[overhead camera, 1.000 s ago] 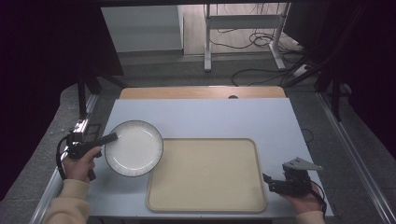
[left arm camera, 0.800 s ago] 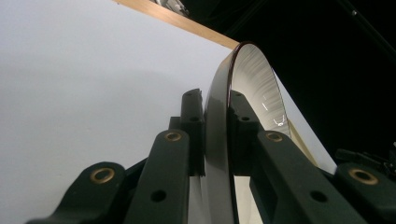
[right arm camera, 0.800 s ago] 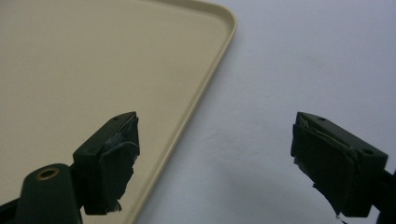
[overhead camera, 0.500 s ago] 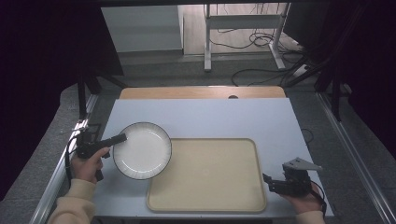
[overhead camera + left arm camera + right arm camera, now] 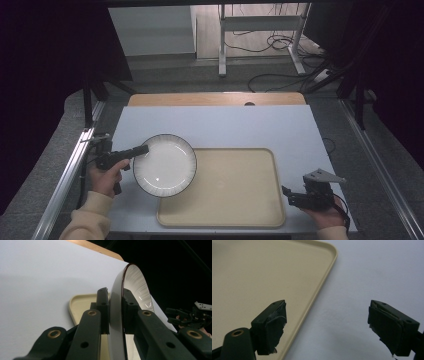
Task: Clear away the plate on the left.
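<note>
- Since the earlier frames, the plate [image 5: 164, 165] has travelled with the left gripper [image 5: 141, 149] toward the tray [image 5: 235, 210], and its far edge now overlaps the tray's near-left corner; the right gripper [image 5: 287, 192] has kept its place.
- The left gripper's jaws are clamped on the plate's rim, one pad on the inner face and one on the underside, as the left gripper view shows [image 5: 117, 312]; the plate extends straight out ahead of the jaws.
- The plate looks like glazed ceramic: stiff, smooth, fairly heavy for an edge grip, and likely to chip or break if dropped. Held by one point on the rim, it would tend to sag or slip, so a deep bite on the rim and slow, level carrying seem wise.
- The right gripper's jaws stand wide apart with nothing between them [image 5: 327, 325]; the tray's right edge lies just ahead of its left jaw.
- The tray is a shallow beige one with a low raised lip and holds nothing except the overhanging plate edge; the plate itself is bare too.
- The table [image 5: 250, 125] under both is pale grey.
</note>
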Demonstrator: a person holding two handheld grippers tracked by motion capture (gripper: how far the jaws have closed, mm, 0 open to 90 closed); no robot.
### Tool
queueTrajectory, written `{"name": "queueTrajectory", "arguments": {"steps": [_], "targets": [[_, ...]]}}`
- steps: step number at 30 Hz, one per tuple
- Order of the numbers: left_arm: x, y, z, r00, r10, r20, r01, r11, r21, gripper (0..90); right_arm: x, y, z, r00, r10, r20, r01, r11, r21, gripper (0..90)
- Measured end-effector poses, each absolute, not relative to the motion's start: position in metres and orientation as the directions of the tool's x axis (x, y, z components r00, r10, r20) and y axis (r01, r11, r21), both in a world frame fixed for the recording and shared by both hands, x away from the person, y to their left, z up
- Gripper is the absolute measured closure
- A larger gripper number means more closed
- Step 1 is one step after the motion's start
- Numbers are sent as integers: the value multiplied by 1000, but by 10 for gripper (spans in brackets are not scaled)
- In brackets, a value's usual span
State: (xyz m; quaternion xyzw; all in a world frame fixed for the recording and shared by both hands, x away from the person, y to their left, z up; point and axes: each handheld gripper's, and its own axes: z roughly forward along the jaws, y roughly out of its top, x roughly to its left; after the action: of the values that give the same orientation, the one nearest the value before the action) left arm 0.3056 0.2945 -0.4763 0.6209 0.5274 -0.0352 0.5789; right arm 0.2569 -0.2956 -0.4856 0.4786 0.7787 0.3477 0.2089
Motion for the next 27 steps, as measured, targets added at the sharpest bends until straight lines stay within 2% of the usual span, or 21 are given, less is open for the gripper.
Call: {"name": "queueTrajectory", "arguments": {"steps": [17, 27], "targets": [[321, 230, -480, 502, 554, -664, 733, 136, 667, 800, 257, -295, -486, -456, 890, 5, 600, 304, 740, 158], [323, 211, -484, 509, 532, -677, 749, 114, 653, 799, 257, -296, -486, -455, 890, 5, 600, 303, 740, 158]]}}
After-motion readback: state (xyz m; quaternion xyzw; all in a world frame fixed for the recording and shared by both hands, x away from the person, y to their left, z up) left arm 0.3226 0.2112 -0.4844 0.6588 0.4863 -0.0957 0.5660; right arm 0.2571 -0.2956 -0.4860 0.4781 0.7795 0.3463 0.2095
